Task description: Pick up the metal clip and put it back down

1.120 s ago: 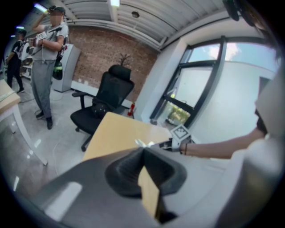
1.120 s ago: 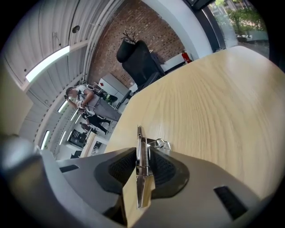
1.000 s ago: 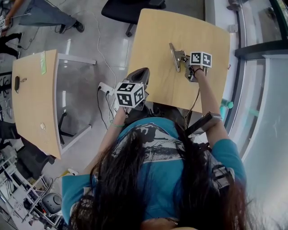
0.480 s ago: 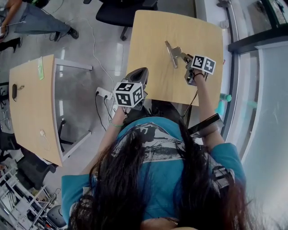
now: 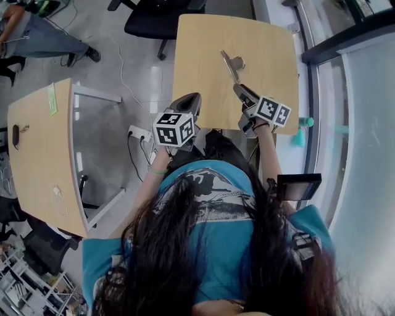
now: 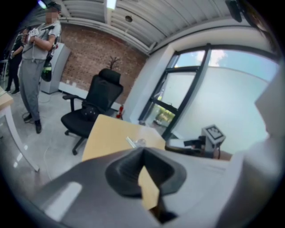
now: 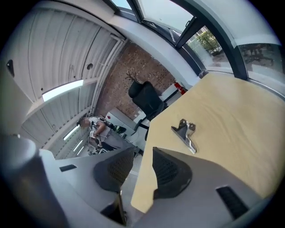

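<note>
The metal clip lies flat on the light wooden table, towards its far side; it also shows as the clip and the clip. My right gripper hovers above the table's near right part, short of the clip and clear of it. This right gripper is open; its jaws have just been opening and nothing is between them. My left gripper hangs at the table's near left edge. The pads of the left gripper meet at the tip with nothing in them.
A black office chair stands beyond the table's far left corner. A second wooden desk is at the left, with a power strip and cables on the floor between. A glass wall runs along the right. A person stands far off.
My right gripper has drawn back from the clip towards me and risen, leaving the clip lying on the table. My left gripper has shifted slightly.
</note>
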`<state>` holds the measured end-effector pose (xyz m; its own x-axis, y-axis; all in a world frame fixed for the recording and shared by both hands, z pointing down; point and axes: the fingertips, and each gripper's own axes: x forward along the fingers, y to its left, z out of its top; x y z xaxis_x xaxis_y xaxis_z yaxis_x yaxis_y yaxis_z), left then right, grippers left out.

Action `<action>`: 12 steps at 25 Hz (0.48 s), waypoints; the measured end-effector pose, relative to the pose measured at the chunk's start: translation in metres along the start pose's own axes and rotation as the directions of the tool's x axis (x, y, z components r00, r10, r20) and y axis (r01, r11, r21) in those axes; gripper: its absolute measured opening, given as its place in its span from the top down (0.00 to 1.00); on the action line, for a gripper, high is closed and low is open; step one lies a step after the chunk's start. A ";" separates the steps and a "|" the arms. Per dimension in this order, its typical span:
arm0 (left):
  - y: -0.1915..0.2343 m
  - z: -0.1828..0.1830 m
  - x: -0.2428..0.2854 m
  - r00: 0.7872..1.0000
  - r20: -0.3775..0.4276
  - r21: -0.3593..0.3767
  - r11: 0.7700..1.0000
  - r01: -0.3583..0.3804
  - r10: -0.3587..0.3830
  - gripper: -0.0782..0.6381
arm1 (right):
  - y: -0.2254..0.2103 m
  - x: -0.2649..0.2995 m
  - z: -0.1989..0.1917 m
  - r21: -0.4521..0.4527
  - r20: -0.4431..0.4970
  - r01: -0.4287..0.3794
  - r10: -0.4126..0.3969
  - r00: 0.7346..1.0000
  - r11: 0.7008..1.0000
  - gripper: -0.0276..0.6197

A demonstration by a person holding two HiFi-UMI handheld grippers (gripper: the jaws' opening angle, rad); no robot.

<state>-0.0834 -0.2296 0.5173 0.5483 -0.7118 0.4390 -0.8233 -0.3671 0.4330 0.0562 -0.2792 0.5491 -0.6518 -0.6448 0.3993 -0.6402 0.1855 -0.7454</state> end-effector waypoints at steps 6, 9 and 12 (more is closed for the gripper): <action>-0.007 -0.015 -0.028 0.999 -0.008 0.019 0.999 0.050 -0.049 0.89 | 0.055 -0.025 -0.047 0.028 0.050 -0.060 0.059 0.997 0.998 0.85; -0.010 -0.028 -0.045 0.997 -0.020 0.025 0.997 0.072 -0.072 0.89 | 0.071 -0.037 -0.074 0.045 0.062 -0.066 0.063 0.996 0.997 0.88; -0.016 -0.041 -0.058 0.995 -0.031 0.032 0.995 0.098 -0.097 0.89 | 0.080 -0.051 -0.097 0.046 0.074 -0.057 0.053 0.996 0.997 0.89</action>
<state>-0.0957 -0.1582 0.5171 0.6298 -0.6541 0.4190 -0.7699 -0.4541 0.4484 -0.0013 -0.1598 0.5209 -0.6534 -0.6867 0.3185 -0.5827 0.1876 -0.7908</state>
